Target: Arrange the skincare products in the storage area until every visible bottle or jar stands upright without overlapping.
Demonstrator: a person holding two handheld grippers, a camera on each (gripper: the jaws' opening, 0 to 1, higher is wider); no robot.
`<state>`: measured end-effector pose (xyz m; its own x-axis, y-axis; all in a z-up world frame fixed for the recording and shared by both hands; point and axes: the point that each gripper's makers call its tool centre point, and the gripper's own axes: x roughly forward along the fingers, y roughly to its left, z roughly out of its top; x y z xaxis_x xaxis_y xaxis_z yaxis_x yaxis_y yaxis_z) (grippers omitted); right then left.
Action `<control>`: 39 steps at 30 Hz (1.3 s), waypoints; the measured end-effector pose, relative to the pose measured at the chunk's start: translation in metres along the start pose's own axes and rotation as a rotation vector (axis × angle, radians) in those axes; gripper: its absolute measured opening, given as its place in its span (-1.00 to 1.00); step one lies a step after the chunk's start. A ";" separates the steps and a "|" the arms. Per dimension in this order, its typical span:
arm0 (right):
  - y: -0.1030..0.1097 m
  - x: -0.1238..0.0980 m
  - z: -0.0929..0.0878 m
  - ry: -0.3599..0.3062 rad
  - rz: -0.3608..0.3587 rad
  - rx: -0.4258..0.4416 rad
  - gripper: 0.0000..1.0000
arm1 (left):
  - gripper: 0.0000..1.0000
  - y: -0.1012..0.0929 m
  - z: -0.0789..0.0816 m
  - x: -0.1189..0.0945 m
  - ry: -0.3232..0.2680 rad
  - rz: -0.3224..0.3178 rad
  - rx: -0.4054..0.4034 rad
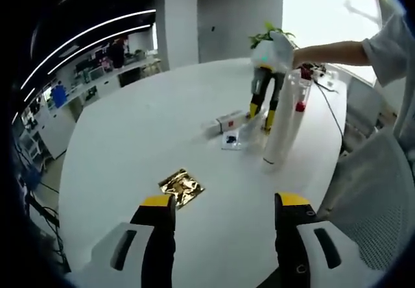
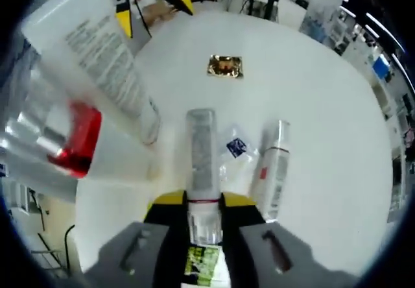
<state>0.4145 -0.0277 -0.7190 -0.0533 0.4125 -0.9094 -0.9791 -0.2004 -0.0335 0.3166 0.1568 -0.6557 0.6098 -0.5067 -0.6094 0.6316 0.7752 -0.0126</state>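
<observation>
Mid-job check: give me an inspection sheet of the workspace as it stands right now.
Surface: white table, bare between items.
Job's things: tall white tube upright; clear bottle with red band beside it; slim tube between the right gripper's jaws; white bottle lying flat.
Clutter: gold foil packet; clear sachet.
Grippers: left gripper open, empty; right gripper shut on the slim tube.
Cables: dark cable across the table's far edge.
Surroundings: potted plant, office benches.
</observation>
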 end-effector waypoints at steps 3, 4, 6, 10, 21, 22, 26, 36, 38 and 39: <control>-0.003 -0.008 -0.003 -0.021 -0.034 0.054 -0.64 | 0.17 -0.001 0.002 -0.003 -0.003 0.001 0.008; -0.002 -0.011 -0.004 -0.023 -0.036 0.066 -0.64 | 0.17 -0.002 0.002 -0.004 -0.003 0.001 0.009; -0.003 -0.016 -0.006 -0.035 -0.061 0.099 -0.64 | 0.17 -0.002 0.002 -0.006 -0.003 0.005 0.014; -0.005 -0.027 -0.013 -0.058 -0.123 0.160 -0.64 | 0.18 -0.004 0.002 -0.011 -0.005 0.009 0.019; 0.009 -0.054 -0.026 -0.139 -0.216 0.335 -0.64 | 0.18 -0.014 0.004 -0.019 -0.009 0.010 0.037; 0.012 -0.058 -0.026 -0.150 -0.231 0.351 -0.64 | 0.19 -0.015 0.005 -0.019 -0.010 0.009 0.037; 0.020 -0.074 -0.030 -0.164 -0.280 0.402 -0.64 | 0.20 -0.019 0.007 -0.020 -0.015 0.009 0.045; 0.039 -0.100 -0.026 -0.272 -0.360 0.480 -0.64 | 0.20 -0.029 0.011 -0.020 -0.020 -0.006 0.060; 0.044 -0.101 -0.024 -0.292 -0.369 0.496 -0.64 | 0.20 -0.031 0.012 -0.020 -0.019 -0.009 0.066; 0.047 -0.102 -0.023 -0.304 -0.372 0.507 -0.64 | 0.20 -0.033 0.013 -0.021 -0.020 -0.012 0.070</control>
<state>0.3782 -0.0997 -0.6376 0.3238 0.6185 -0.7160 -0.9095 0.4120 -0.0553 0.2894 0.1370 -0.6327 0.6111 -0.5233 -0.5938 0.6701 0.7414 0.0362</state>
